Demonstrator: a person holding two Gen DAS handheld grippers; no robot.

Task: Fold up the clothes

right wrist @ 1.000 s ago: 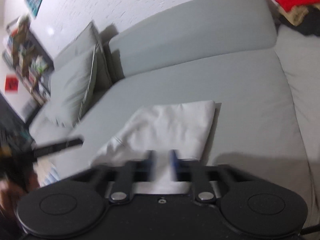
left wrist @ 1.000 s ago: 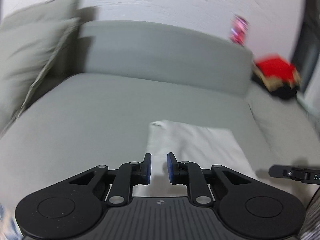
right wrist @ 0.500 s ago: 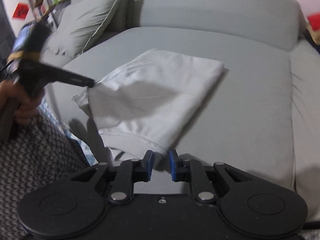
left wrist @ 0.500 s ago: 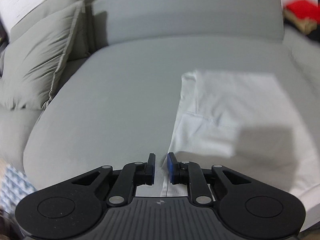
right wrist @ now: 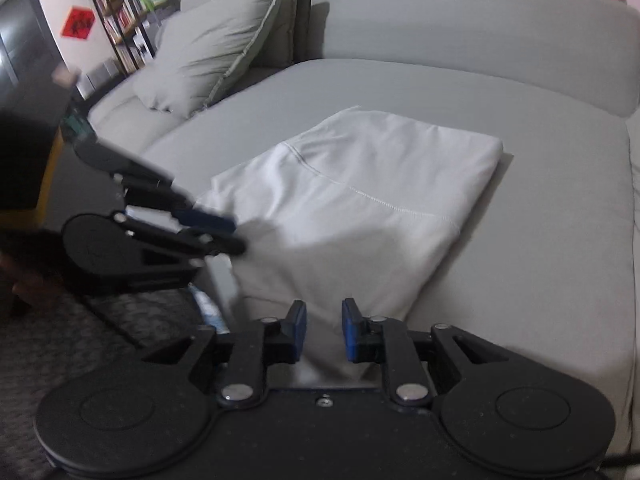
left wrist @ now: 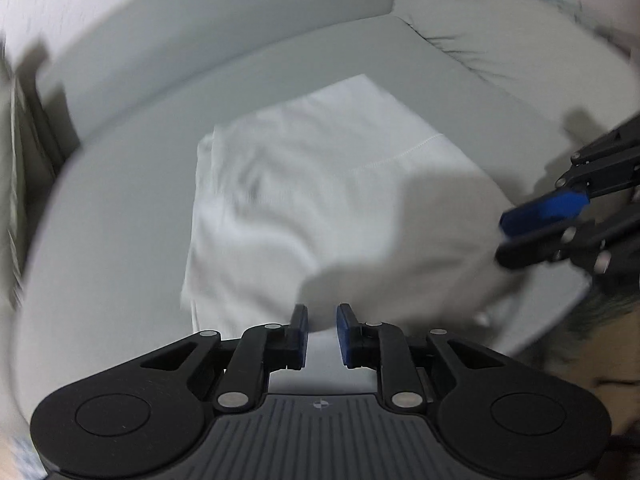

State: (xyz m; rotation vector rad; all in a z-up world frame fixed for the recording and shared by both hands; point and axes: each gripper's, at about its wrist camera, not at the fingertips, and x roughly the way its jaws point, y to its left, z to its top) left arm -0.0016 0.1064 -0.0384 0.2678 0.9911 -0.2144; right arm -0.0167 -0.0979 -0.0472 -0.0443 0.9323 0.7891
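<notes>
Lay folded into a thick rectangle just ahead of both claws: white garment (right wrist: 360, 208), on grey sofa (right wrist: 540, 240). Left claw (left wrist: 322, 322) and right claw (right wrist: 324, 322) slightly apart, widening lately, clamped on nothing. Probably little left beyond tidying.

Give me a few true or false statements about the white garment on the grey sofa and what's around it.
1. The folded white fabric garment lies on the grey sofa seat. True.
2. A grey cushion leans at the sofa's back corner. True.
3. The left hand-held gripper clamps the garment. False: its jaws have just been opening, with a gap between the pads.
4. The garment is black. False: it is white.
5. A bookshelf stands beyond the cushion. True.
</notes>
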